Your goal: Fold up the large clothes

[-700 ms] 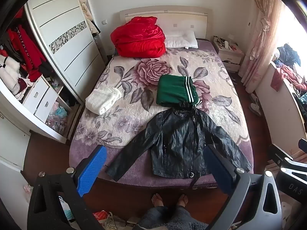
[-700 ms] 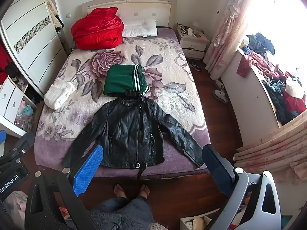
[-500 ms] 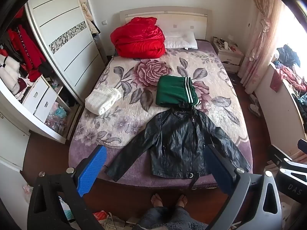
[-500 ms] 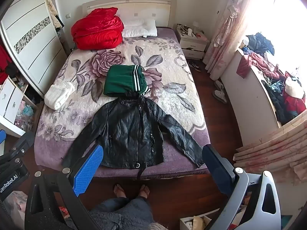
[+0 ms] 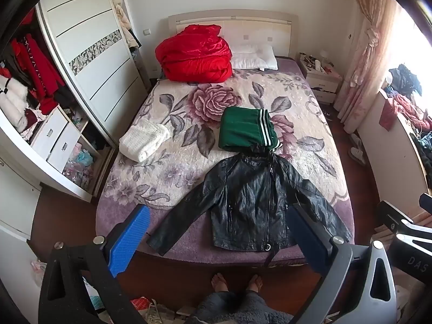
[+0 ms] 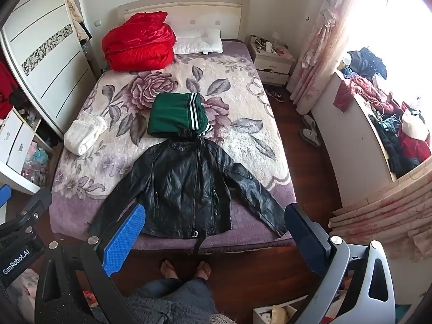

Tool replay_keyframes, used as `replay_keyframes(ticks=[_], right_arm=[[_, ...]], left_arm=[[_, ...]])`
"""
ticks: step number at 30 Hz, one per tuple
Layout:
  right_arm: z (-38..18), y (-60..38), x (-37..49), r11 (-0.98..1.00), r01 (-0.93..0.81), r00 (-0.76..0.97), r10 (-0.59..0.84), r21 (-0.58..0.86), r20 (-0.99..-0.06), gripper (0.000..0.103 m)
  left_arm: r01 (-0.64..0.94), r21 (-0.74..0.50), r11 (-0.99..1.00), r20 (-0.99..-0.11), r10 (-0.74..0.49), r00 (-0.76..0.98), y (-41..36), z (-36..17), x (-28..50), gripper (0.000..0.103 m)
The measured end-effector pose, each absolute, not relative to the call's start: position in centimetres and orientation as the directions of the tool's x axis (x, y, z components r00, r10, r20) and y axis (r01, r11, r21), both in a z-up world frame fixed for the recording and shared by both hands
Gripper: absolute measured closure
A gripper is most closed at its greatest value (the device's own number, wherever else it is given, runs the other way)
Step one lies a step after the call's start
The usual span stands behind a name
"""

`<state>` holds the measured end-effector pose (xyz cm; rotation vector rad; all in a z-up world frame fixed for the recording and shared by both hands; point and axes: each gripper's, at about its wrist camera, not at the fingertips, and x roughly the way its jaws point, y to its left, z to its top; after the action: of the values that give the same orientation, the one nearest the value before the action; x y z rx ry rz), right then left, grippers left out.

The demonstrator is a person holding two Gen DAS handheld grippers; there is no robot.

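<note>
**Insp. A:** Status, pls. Where's the garment?

**Insp. B:** Black leather jacket [image 5: 251,202] lies flat, front up, zipped, at the foot end of the bed [image 5: 129,189]. Both sleeves are spread out and down; hem sits at the mattress edge w/ a strap hanging over it. Laid out that way, I judge, so each sleeve can be taken and turned in over the body.

**Insp. A:** Tools?

**Insp. B:** Left gripper [image 5: 216,240] has its jaws spread wide, nothing between the pads. Right gripper [image 6: 213,237] likewise, wide apart and holding nothing. Both are held high above the floor at the foot of the bed, well apart from the jacket. No contact.

**Insp. A:** Why that height?

**Insp. B:** Judgement only: a standing survey posn before reaching in. Person's bare feet [image 6: 186,268] are near the bed edge, centred on the jacket.

**Insp. A:** Other items?

**Insp. B:** Folded green garment w/ white stripes [image 5: 247,129] touches or slightly underlies the collar; can't tell which. Folded white knit [image 5: 144,141] near the left edge, apart from the jacket. Red quilt [image 5: 195,54] and pillow [image 5: 255,58] by the headboard. The two folded pieces suggest finished work set aside.

**Insp. A:** Progress on the jacket?

**Insp. B:** Not yet begun. Risk: stiff leather may spring back.
</note>
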<state>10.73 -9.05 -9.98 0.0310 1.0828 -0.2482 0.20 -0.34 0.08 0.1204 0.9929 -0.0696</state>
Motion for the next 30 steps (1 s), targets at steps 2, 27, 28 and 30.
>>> replay_keyframes(ticks=[2, 27, 28, 30], right_arm=[[-9.9, -9.1, 10.7, 0.972, 0.215, 0.445, -0.186, -0.097, -0.876, 0.0], [-8.7, -8.2, 11.0, 0.973, 0.213, 0.453, -0.184, -0.094, -0.872, 0.0], [-8.7, -8.2, 11.0, 0.973, 0.213, 0.454, -0.183, -0.093, -0.872, 0.0], [-8.7, -8.3, 10.8, 0.973, 0.211, 0.454, -0.182, -0.094, -0.872, 0.0]], left_arm=[[0.113, 0.067, 0.991, -0.839, -0.006, 0.544, -0.3, 0.1, 0.2, 0.0], [0.113, 0.062, 0.992, -0.835, -0.01, 0.55, -0.9, 0.8, 0.5, 0.0], [0.114, 0.062, 0.992, -0.836, -0.011, 0.549, -0.9, 0.8, 0.5, 0.0], [0.114, 0.063, 0.991, -0.835, -0.01, 0.55, -0.9, 0.8, 0.5, 0.0]])
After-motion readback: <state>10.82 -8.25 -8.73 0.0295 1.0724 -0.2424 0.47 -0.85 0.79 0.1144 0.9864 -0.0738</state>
